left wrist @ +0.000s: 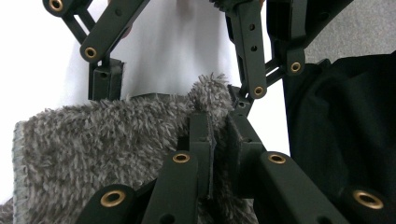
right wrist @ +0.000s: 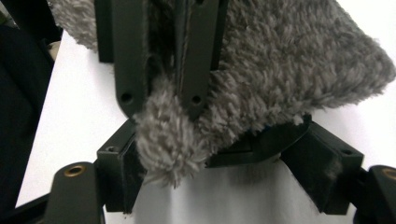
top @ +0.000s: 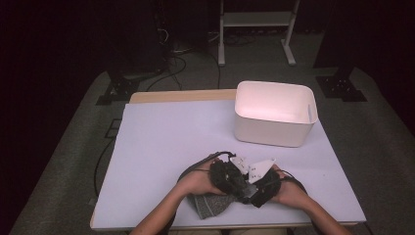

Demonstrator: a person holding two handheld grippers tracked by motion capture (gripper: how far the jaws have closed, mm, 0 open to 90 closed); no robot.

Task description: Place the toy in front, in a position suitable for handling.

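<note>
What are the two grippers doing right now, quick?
Left gripper: jaws shut on the fluffy grey cloth.
Right gripper: jaws wide apart, the cloth lying between them, not squeezed.

We see both tongs built of matte black bars, joined by brass-ringed pivots and small screw holes. The left tongs (left wrist: pixel 219 140) show flat black pads at the tips. The right tongs (right wrist: pixel 219 163) have blocky black pad holders. Above each tongs sits a pale grey three-cornered plate with dark dots, and black cables loop behind them.
</note>
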